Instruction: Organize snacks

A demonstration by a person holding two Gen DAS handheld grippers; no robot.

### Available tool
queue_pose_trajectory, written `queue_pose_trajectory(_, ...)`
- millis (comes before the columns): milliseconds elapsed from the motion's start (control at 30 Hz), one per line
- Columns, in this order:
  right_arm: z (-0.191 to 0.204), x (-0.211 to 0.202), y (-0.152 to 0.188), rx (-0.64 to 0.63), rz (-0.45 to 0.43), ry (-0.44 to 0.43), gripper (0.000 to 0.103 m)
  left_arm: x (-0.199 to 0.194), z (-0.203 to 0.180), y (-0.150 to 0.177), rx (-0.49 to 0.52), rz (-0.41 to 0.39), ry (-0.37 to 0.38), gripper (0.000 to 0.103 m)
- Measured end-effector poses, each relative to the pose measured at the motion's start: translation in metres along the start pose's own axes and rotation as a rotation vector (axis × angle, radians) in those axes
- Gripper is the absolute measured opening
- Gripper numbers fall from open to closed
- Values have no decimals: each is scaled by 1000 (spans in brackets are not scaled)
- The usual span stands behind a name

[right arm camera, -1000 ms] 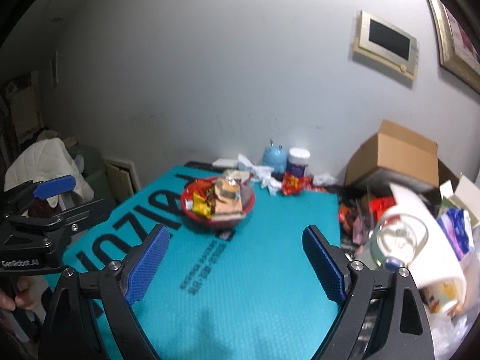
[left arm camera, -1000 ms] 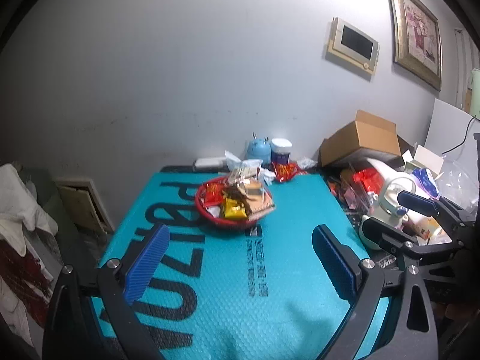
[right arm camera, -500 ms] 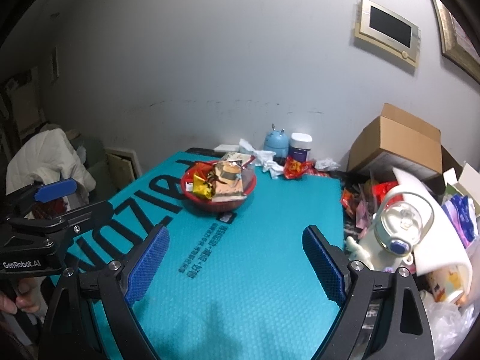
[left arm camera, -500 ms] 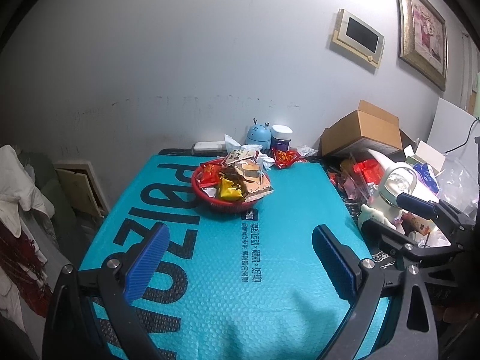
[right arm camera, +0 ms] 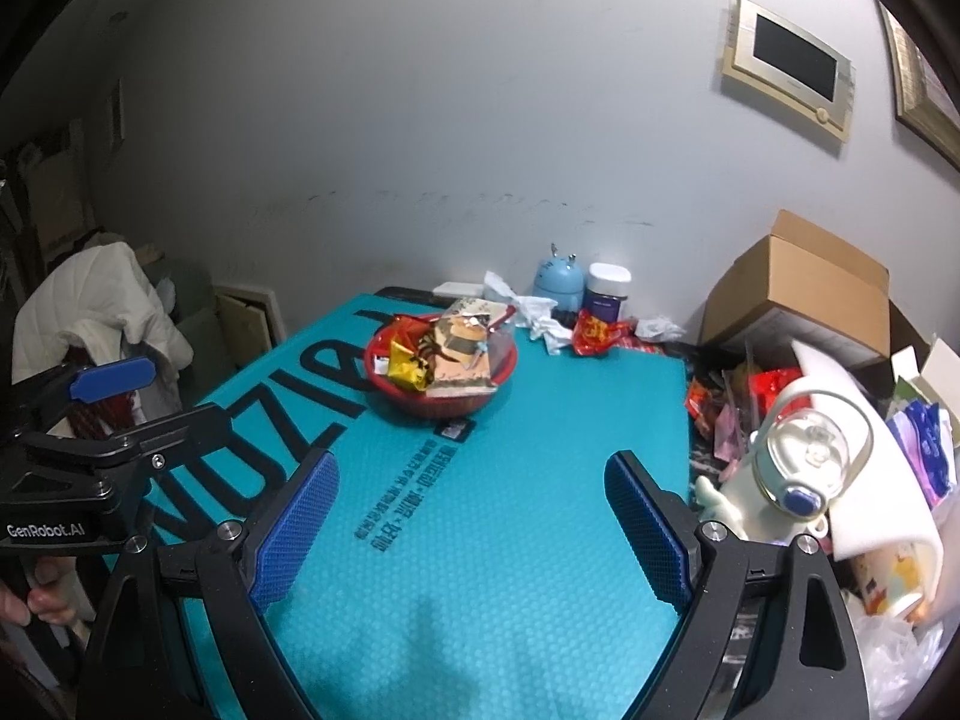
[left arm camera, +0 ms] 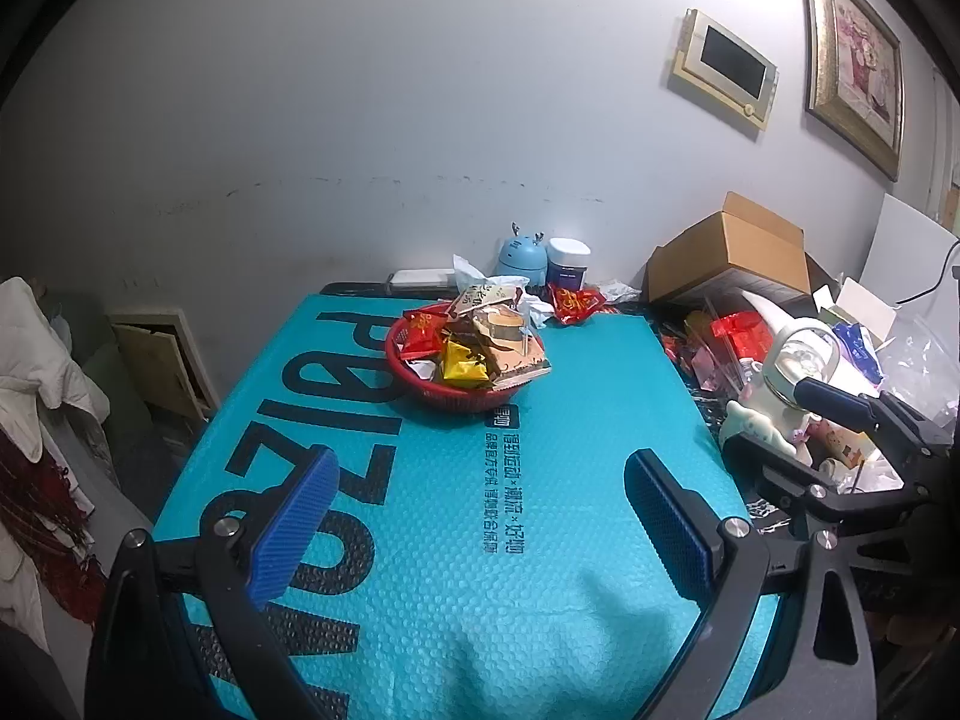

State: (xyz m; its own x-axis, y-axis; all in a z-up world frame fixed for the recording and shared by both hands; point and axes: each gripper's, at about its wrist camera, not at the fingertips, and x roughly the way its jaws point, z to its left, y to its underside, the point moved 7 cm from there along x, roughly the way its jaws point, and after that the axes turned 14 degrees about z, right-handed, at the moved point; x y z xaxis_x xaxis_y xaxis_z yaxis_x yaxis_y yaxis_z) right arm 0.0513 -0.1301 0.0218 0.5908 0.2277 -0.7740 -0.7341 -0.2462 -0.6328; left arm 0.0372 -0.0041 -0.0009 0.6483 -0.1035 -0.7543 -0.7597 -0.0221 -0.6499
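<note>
A red basket (left arm camera: 397, 360) (right arm camera: 377, 381) heaped with snack packets stands toward the far end of the teal mat (left arm camera: 540, 540) (right arm camera: 510, 510). Among them are a yellow packet (left arm camera: 462, 363), a red one (left arm camera: 420, 327) and a large tan one (right arm camera: 462, 354). Another red packet (left arm camera: 576, 303) (right arm camera: 597, 330) lies on the table behind the basket. My left gripper (left arm camera: 480, 468) is open and empty over the near part of the mat, well short of the basket. My right gripper (right arm camera: 471, 468) is also open and empty, beside it.
A cardboard box (left arm camera: 738, 258) and a pile of clutter with a white bottle (right arm camera: 804, 462) fill the table's right side. By the wall stand a blue figurine (left arm camera: 521, 255) and a white-lidded jar (left arm camera: 569, 264), with crumpled tissue (right arm camera: 540, 318) nearby. A white jacket (right arm camera: 102, 300) hangs at left.
Both views have shifted slightly, so the basket sits a little higher in frame. Both grippers stay open and empty, and nothing on the table has moved.
</note>
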Motion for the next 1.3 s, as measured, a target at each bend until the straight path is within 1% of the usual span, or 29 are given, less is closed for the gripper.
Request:
queue_pose_trajectory(467, -3, 1, -6, -2, -17, -9, 91, -4, -4, -8, 21, -14, 0, 97)
queue_pose_trajectory(700, -5, 3, -6, -3, -15, -5, 91, -5, -3, -9, 20, -13, 16, 97)
queue_pose_trajectory(1300, -10, -1, -2, 8, -11, 8, 91, -10, -6, -10, 25, -15, 0, 97)
